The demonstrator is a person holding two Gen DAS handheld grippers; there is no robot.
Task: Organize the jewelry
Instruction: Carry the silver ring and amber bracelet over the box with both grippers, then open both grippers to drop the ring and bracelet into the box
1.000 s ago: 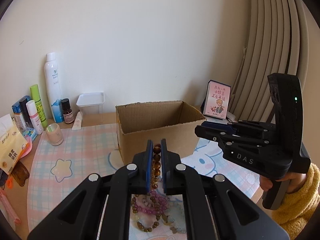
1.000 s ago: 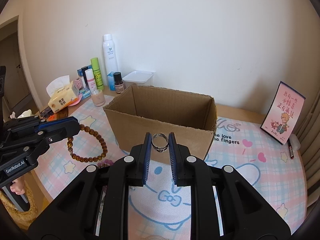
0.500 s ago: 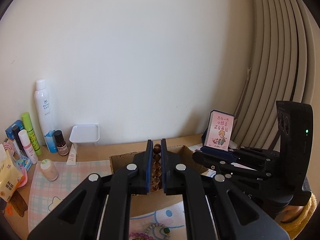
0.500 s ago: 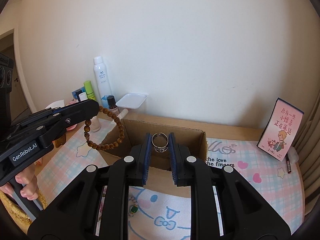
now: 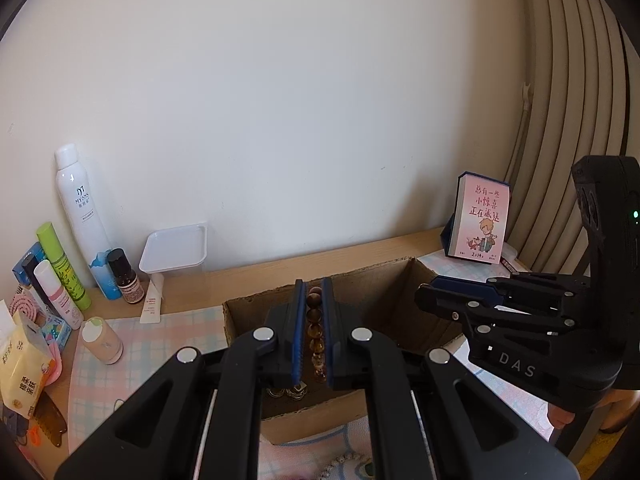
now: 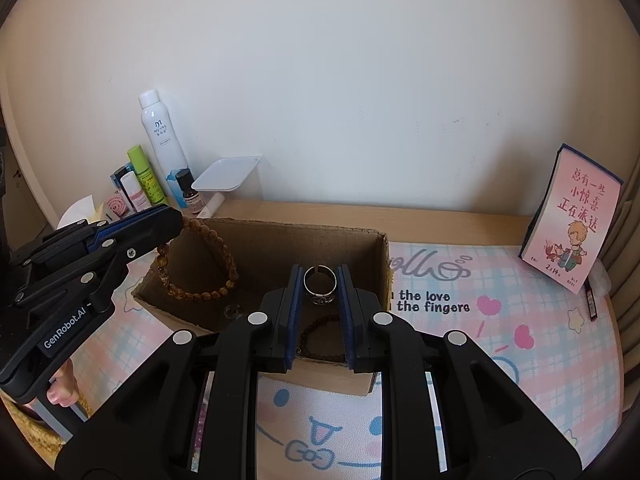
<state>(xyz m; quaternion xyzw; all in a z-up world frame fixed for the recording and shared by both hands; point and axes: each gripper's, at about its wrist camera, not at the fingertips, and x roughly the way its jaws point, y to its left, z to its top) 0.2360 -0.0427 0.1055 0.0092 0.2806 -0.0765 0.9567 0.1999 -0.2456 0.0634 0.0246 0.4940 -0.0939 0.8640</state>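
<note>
Over the cardboard box [image 6: 280, 240]: left gripper [image 5: 314, 304] clamps one brown bead bracelet [image 6: 200, 264], right gripper [image 6: 319, 280] pinches one silver ring [image 6: 319, 285]. Box floor partly hidden; one dark bracelet [image 6: 320, 330], small rings [image 5: 288, 391] indistinct.

Plain cream wall [image 6: 340, 80], unmarked, evenly lit by soft daylight; pale ribbed curtain [image 5: 568, 100] hanging at the right edge. Light wooden desk [image 6: 440, 210] set against the wall, mostly covered by a pastel checked cartoon mat [image 6: 520, 300]. Dim doorway, partly visible, at far left in the right wrist view.
</note>
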